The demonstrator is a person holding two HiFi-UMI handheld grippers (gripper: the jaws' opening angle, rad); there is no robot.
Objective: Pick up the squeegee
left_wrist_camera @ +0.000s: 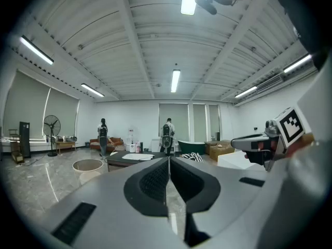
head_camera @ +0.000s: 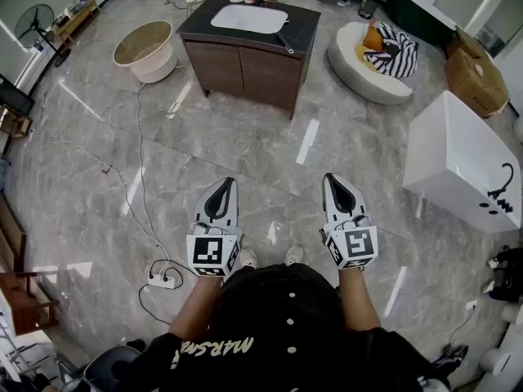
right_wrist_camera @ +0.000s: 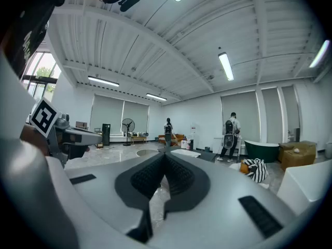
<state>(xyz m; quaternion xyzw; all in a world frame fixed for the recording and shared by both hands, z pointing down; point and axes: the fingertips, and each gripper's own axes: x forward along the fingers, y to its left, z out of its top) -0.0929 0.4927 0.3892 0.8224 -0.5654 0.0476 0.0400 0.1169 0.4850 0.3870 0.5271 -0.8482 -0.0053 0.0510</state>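
Note:
A slim dark tool that looks like the squeegee [head_camera: 284,42] lies on the right edge of the dark counter [head_camera: 198,20] of a brown vanity, far ahead on the floor. My left gripper [head_camera: 222,184] and right gripper [head_camera: 333,178] are held side by side at waist height, well short of the vanity and pointing toward it. Both are shut with nothing between the jaws. The left gripper view shows its jaws [left_wrist_camera: 169,160] meeting at the tip, with the right gripper [left_wrist_camera: 259,143] off to its right. The right gripper's jaws [right_wrist_camera: 165,154] are also pressed together.
A round beige tub [head_camera: 145,49] stands left of the vanity, a white round cushion seat [head_camera: 368,70] right of it. At the right are a white bathtub [head_camera: 458,162] and a cardboard box [head_camera: 476,76]. A power strip with cables [head_camera: 162,281] lies by my left foot. Two people [left_wrist_camera: 167,134] stand beyond.

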